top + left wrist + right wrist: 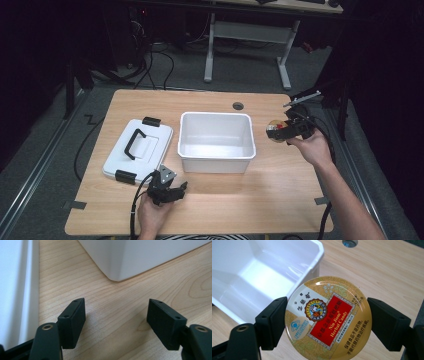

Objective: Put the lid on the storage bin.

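Observation:
A round gold candy tin (328, 318) with a red label sits clamped between the jaws of my right gripper (327, 322). In the high view that right gripper (281, 132) holds the tin (275, 131) above the table, just right of the empty white bin (216, 141). My left gripper (172, 192) rests low near the table's front edge, below the bin's front left corner. Its jaws stand apart over bare wood, so the left gripper (116, 322) is open with nothing in it.
A white lid (137, 148) with a black handle and black clips lies flat left of the bin. A cable hole (238, 106) sits in the table behind the bin. Cables trail off the front edge and the right side.

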`<move>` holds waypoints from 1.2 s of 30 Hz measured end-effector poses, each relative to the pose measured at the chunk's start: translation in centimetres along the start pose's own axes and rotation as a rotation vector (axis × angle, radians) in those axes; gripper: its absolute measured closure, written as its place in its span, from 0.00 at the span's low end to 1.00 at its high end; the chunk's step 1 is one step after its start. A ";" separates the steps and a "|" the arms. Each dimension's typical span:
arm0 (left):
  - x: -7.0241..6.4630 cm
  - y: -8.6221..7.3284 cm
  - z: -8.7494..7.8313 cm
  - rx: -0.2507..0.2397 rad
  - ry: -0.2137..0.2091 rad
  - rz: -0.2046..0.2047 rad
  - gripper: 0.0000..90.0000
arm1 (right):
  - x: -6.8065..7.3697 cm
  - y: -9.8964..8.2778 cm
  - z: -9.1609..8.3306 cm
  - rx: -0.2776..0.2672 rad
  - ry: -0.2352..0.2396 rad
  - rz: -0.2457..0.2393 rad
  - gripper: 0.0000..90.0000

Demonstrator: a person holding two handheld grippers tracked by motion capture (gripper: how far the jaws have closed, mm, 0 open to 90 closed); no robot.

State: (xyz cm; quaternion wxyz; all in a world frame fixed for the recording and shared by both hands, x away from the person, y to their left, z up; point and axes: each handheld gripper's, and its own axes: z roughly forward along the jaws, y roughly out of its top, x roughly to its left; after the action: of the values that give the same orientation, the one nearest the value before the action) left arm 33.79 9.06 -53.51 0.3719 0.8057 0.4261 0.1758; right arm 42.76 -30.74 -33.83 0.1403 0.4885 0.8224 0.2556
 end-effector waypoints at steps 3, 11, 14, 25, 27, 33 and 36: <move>0.0 0.0 0.0 0.000 0.000 0.000 0.35 | 0.6 0.7 -0.3 -0.004 0.006 -0.018 0.22; 0.0 0.0 0.0 0.000 0.000 0.000 0.35 | 2.5 2.3 -0.3 -0.003 0.029 -0.077 0.22; 0.0 0.0 0.0 0.000 0.000 0.000 0.35 | 3.3 2.8 0.0 -0.001 0.040 -0.098 0.22; 0.0 0.0 0.0 0.000 -0.001 -0.001 0.35 | 6.1 3.9 2.0 0.047 0.066 -0.175 0.22; 0.0 0.0 0.0 0.001 -0.002 -0.001 0.35 | 6.4 4.0 2.4 0.055 0.070 -0.187 0.22; -0.1 0.0 0.0 -0.005 -0.006 -0.019 0.35 | 7.5 4.0 4.0 0.089 0.081 -0.208 0.22; -0.1 0.0 0.0 -0.005 -0.004 -0.014 0.35 | 7.8 3.9 4.6 0.102 0.083 -0.224 0.22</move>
State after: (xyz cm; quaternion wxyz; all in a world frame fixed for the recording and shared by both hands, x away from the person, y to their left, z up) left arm 33.75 9.00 -53.55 0.3758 0.8023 0.4304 0.1727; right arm 44.04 -21.04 -35.27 0.1089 0.3893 0.8887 0.2163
